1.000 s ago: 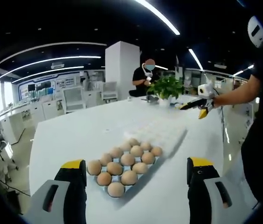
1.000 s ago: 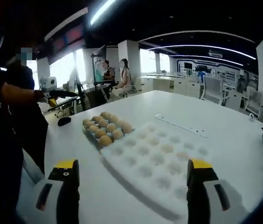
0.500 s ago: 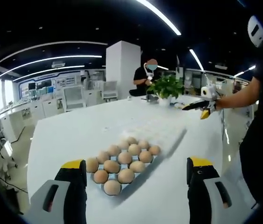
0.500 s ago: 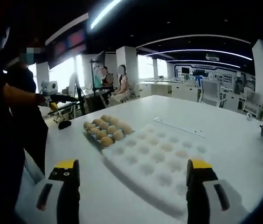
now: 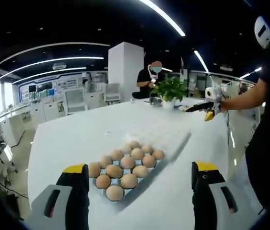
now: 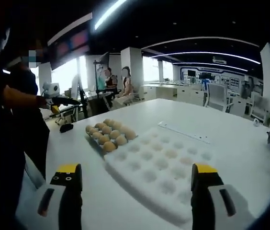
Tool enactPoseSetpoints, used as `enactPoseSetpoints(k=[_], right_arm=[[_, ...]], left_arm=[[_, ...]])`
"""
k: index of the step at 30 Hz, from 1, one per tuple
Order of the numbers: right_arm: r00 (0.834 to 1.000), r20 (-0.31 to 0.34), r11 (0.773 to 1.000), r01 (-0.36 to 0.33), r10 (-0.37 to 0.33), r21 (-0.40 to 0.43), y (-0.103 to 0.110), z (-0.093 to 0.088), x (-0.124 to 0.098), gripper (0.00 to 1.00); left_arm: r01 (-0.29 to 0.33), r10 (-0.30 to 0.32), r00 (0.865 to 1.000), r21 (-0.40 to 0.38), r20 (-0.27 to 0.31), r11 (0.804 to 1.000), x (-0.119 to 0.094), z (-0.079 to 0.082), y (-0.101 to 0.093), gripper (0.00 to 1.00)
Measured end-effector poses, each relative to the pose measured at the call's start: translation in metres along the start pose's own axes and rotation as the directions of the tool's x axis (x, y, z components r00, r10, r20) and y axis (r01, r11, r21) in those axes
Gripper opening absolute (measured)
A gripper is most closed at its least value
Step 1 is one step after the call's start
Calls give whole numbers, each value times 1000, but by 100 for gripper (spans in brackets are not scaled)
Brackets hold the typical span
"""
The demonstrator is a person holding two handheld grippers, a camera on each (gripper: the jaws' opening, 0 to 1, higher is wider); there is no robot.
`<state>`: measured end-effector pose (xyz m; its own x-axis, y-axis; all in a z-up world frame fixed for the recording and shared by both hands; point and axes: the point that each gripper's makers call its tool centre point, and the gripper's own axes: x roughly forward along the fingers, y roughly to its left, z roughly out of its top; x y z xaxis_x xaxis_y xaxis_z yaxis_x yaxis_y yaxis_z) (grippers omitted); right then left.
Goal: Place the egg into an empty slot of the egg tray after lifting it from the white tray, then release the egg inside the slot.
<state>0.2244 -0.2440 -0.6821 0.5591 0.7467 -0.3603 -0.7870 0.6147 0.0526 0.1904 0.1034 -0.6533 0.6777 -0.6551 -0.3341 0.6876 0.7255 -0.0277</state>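
The left gripper (image 5: 140, 191) is held wide open with nothing in it. The round brown eggs (image 5: 125, 165) are seen at 12 o'clock from it, in the white foam egg tray (image 6: 161, 163). The right gripper (image 6: 137, 194) is wide open and empty too.

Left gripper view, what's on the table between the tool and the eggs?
Nothing: in the left gripper view only bare white table separates the open left tool from the eggs.
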Motion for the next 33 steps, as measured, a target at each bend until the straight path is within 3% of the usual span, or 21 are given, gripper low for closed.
enactPoseSetpoints(k=[33], right_arm=[[1000,-11,1000,-2,2,2,-3,-2,1,98]], left_arm=[[-1,1,1000,-7,-6,1000,3,-3,0,91]])
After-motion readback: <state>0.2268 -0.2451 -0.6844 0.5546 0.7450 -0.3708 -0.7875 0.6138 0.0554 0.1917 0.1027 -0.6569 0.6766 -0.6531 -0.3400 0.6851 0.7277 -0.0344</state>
